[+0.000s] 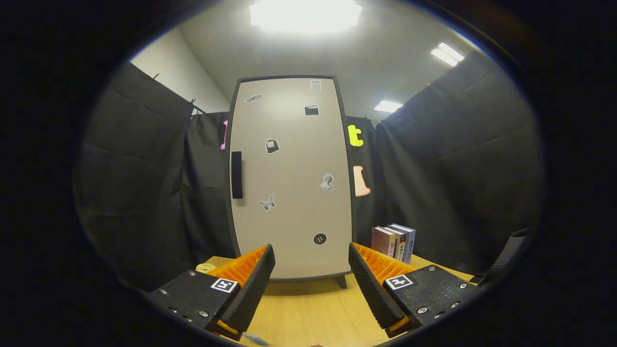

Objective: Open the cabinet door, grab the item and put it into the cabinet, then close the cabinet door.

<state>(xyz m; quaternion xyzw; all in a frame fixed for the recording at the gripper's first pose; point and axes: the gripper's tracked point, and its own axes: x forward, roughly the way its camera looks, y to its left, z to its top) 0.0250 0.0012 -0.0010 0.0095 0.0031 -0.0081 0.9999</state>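
A: Cabinet (291,178) stands upright at the far edge of the worktop (308,313), door shut, its dark handle (236,174) on the door's left side

B: And the gripper (312,279)?

A: Fingers spread apart, nothing between them, aimed at the lower door, well short of it

B: So opening comes first, I'd judge. Rise and shift left until the handle sits between the fingers, close on it squarely, then pull in an arc about the right-hand hinge, which is my guess from the handle's place

A: Mind the books (393,242) near the far right corner; the door's swing looks clear of them
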